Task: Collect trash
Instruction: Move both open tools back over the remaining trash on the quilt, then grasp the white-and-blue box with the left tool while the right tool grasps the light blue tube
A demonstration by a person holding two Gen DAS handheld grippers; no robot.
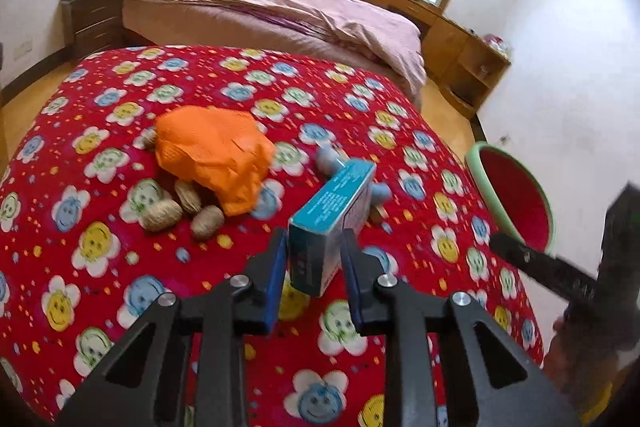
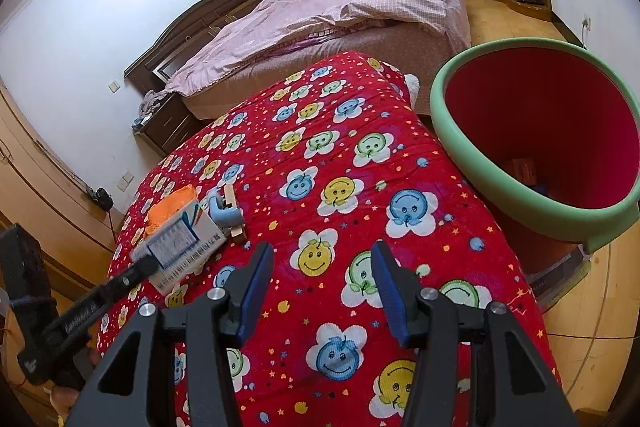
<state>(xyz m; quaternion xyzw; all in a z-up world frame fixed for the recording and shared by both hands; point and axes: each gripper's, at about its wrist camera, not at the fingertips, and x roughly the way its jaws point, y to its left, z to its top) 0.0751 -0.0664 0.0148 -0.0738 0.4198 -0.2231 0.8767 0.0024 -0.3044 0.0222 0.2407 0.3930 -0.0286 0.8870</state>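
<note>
Red flowered quilt [image 1: 168, 267] is the landmark, spread over a raised surface. At its left part lies a crumpled orange wrapper [image 1: 214, 163], with nut shells [image 1: 180, 209] touching its near edge. Just right of the wrapper, near the quilt's middle, the left tongs [image 1: 314, 261] are clamped on the near end of a teal-and-white carton [image 1: 332, 211], its blue pads pressing both sides and the box tilted up off the quilt. Beyond the carton lies a pale blue hook [image 2: 226, 213] beside a wooden clothespin [image 2: 236, 227]. Further right the right tongs [image 2: 322, 287] hover above the quilt, standing apart with nothing between them. Off the quilt's right edge stands a green-rimmed red bin [image 2: 448, 131] with something orange inside.
</note>
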